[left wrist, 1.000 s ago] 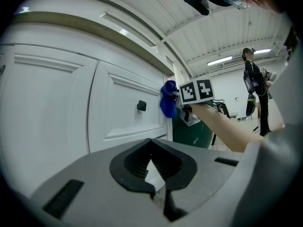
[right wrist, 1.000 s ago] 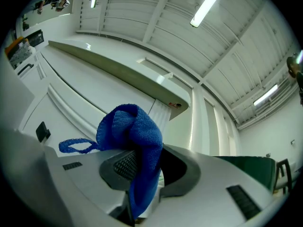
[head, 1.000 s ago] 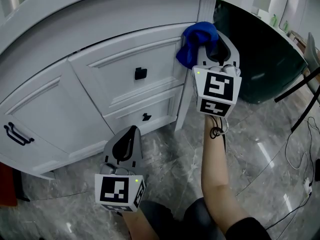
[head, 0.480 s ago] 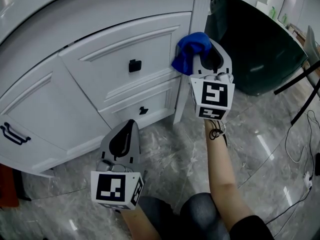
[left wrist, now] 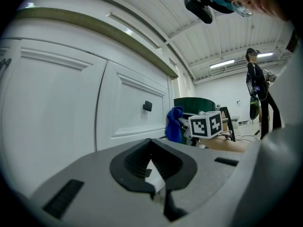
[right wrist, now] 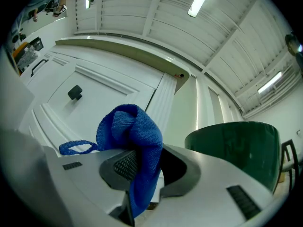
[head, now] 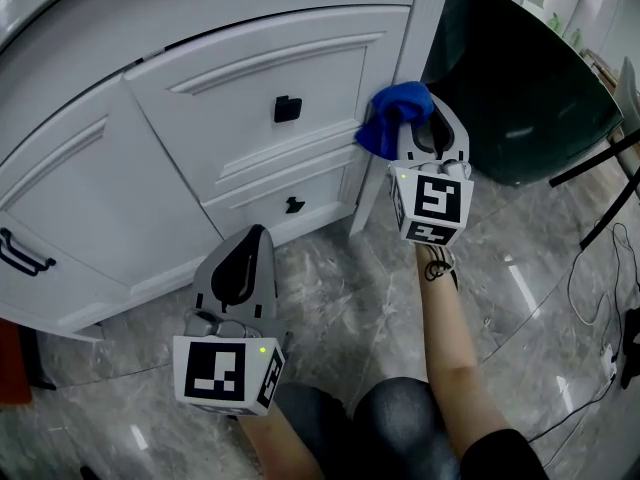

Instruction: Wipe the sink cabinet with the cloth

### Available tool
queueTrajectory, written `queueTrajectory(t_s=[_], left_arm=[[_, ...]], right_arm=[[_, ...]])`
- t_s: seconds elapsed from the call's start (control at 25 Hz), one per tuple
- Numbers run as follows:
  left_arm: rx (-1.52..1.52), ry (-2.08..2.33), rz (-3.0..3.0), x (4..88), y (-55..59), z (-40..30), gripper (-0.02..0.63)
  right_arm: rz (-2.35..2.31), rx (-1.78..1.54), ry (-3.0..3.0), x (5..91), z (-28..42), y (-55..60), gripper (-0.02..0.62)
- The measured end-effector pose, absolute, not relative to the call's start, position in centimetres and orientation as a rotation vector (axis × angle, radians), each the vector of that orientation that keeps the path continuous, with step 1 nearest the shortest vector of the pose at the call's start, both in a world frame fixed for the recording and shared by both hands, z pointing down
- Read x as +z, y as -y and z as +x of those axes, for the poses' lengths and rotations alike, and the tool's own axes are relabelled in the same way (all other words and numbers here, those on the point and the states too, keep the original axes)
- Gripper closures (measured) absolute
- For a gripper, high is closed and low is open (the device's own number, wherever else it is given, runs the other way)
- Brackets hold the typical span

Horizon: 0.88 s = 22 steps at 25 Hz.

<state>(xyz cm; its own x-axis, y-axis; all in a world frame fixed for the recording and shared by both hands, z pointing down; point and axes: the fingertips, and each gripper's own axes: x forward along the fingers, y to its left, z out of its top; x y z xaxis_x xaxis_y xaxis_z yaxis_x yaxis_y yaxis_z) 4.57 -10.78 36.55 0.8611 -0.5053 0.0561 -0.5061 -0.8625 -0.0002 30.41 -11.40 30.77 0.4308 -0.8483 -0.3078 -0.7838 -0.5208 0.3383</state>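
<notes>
1. The right gripper (right wrist: 142, 174) has its jaws clamped on a bunched-up blue microfibre cloth (right wrist: 132, 131). Most of it bulges out past the tips, with a thin loop hanging off to one side.
2. The cloth sits at the right end of the upper drawer (head: 250, 98) of the white panelled sink cabinet (head: 90, 198), right by the corner post (head: 420, 38). It looks pressed on the front, but I can't swear to it.
3. The left gripper (left wrist: 154, 169) has its jaws closed together with nothing in them. It's low over the grey marble floor (head: 340, 308), pointing at the cabinet but clear of it.
4. There's a small black square knob (head: 288, 109) left of the cloth, and a dark green tub (head: 520, 108) right of the cabinet.
</notes>
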Motion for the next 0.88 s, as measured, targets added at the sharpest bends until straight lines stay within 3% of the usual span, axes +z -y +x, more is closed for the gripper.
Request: queueTrajectory(t_s=[0.88], left_arm=[[0.098, 0.812, 3.003, 37.5, 11.6, 4.8, 0.606]], right_arm=[[2.499, -0.532, 1.450, 39.6, 31.1, 11.7, 0.482]])
